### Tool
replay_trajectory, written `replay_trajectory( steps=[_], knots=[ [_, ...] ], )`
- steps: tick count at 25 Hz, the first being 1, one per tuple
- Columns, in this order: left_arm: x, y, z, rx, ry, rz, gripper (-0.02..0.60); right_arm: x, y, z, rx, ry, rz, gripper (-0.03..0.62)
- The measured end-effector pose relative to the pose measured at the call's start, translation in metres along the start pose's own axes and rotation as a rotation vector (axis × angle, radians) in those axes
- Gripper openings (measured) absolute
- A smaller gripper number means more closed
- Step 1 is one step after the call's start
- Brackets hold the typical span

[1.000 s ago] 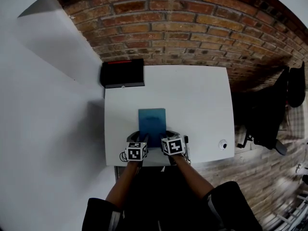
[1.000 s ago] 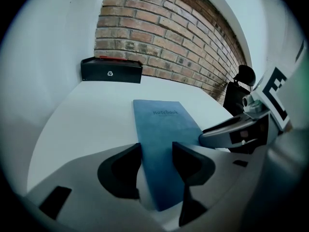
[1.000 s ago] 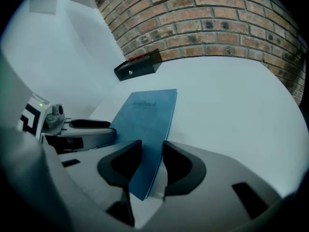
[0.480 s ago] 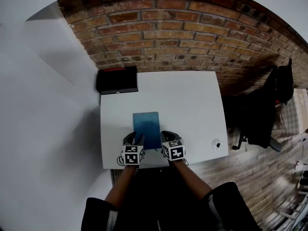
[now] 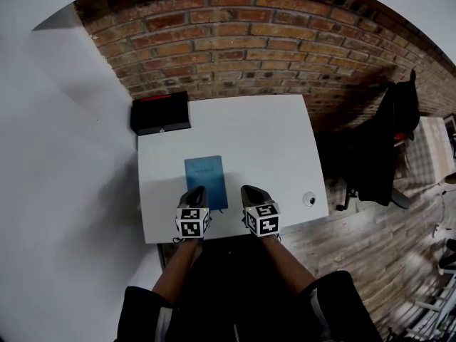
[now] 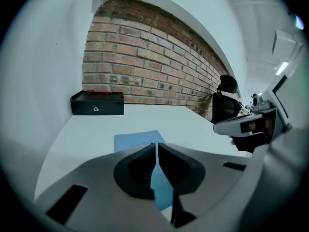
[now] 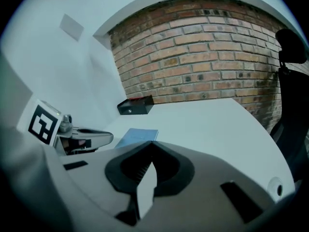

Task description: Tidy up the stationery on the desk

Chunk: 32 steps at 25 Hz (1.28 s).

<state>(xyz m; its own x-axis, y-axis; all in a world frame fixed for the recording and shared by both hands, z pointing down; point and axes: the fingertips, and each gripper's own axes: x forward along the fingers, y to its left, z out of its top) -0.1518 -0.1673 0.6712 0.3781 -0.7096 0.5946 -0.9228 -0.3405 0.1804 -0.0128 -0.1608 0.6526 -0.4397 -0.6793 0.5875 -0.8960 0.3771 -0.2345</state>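
Left gripper point(image 5: 197, 191), right gripper point(image 5: 249, 189), jaws just closed, empty; lifted above blue notebook point(image 5: 204, 171)

The notebook point(image 5: 206, 180) lies on the desk point(image 5: 271, 134). Behind it and to its left, a box point(image 5: 160, 112) sits at the desk's far left corner, before the brick wall point(image 5: 235, 41). Of the 2 grippers, the left gripper point(image 5: 199, 189) hangs over the notebook's near left corner and the right gripper point(image 5: 248, 189) just right of the notebook. Farther right of the notebook, a small round thing point(image 5: 309, 199) lies near the desk's near right corner, and a chair point(image 5: 381, 148) stands beyond the desk's edge.
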Motion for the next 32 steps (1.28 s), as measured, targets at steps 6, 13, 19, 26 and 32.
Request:
replay_trajectory(
  steps=[6,13,19,26,32],
  knots=[
    [-0.011,-0.029,-0.002,-0.003,-0.005,0.000,0.028,-0.025,-0.012,-0.003,-0.023,-0.015,-0.006,0.021],
    [-0.035,-0.062,-0.015,0.016,-0.016,0.003,0.028,-0.062,-0.034,-0.023,0.003,-0.060,-0.025,0.023],
    [-0.051,-0.078,-0.030,0.027,-0.011,-0.004,0.028,-0.074,-0.044,-0.050,-0.054,-0.038,-0.072,0.026],
    [-0.069,-0.079,-0.042,0.028,-0.010,0.014,0.028,-0.068,-0.038,-0.089,-0.114,0.054,-0.088,0.097],
    [-0.077,-0.086,-0.046,0.034,-0.010,0.014,0.028,-0.054,-0.044,-0.129,-0.129,0.191,-0.087,0.098]
  ],
)
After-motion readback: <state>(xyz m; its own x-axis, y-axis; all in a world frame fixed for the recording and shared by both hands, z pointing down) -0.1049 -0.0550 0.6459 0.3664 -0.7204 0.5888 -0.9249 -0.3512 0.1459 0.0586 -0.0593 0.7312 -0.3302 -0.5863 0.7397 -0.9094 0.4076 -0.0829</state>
